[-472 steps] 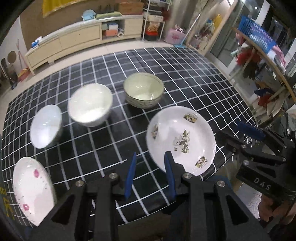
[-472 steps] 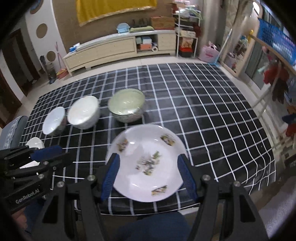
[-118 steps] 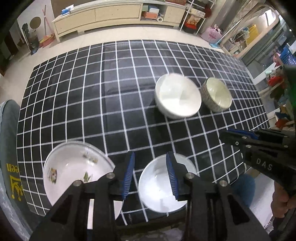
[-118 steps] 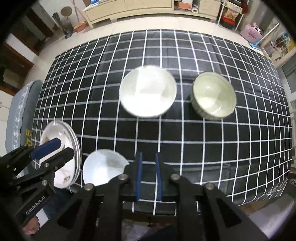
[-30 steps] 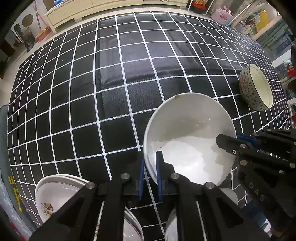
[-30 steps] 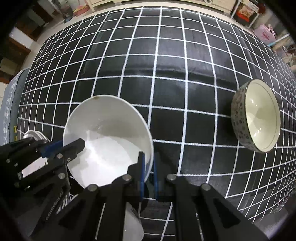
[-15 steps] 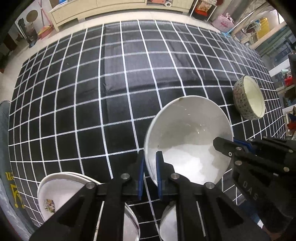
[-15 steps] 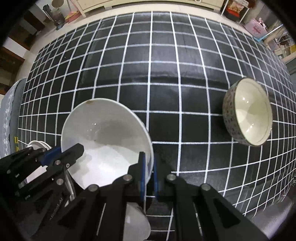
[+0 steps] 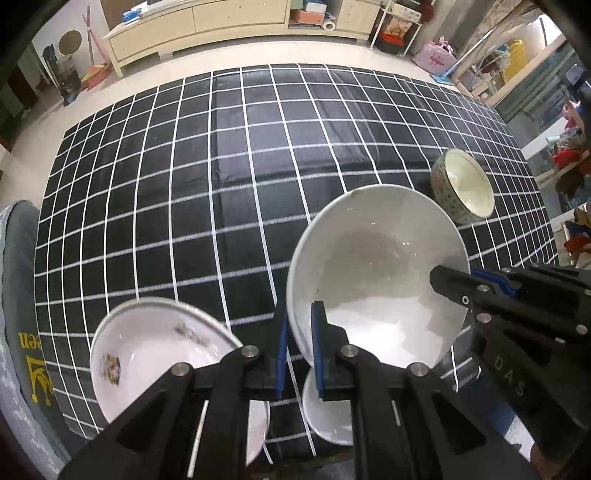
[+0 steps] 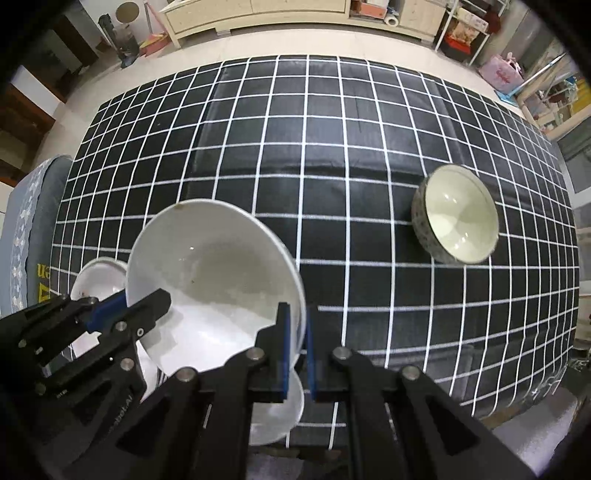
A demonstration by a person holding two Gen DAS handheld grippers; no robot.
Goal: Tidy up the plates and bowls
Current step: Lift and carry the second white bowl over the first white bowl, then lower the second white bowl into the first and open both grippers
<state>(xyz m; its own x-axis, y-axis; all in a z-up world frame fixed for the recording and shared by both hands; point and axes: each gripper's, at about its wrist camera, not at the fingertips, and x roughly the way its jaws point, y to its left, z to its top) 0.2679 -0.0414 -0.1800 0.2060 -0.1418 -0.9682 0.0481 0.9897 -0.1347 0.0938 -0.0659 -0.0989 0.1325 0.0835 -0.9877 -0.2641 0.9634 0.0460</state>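
Note:
A large white bowl is held in the air between both grippers. My left gripper is shut on its left rim. My right gripper is shut on its right rim, and the bowl also shows in the right wrist view. A smaller white bowl sits on the table right under it, mostly hidden; it shows too in the right wrist view. A stack of flowered plates lies at the front left. A patterned bowl with a cream inside stands at the right, also in the right wrist view.
A black cloth with a white grid covers the table. A grey chair cushion is at the table's left edge. A long low cabinet and shelves stand on the far side of the floor.
The large white bowl, held by both grippers, has been lifted higher and moved towards the front, over the small white bowl. The patterned bowl has not moved.

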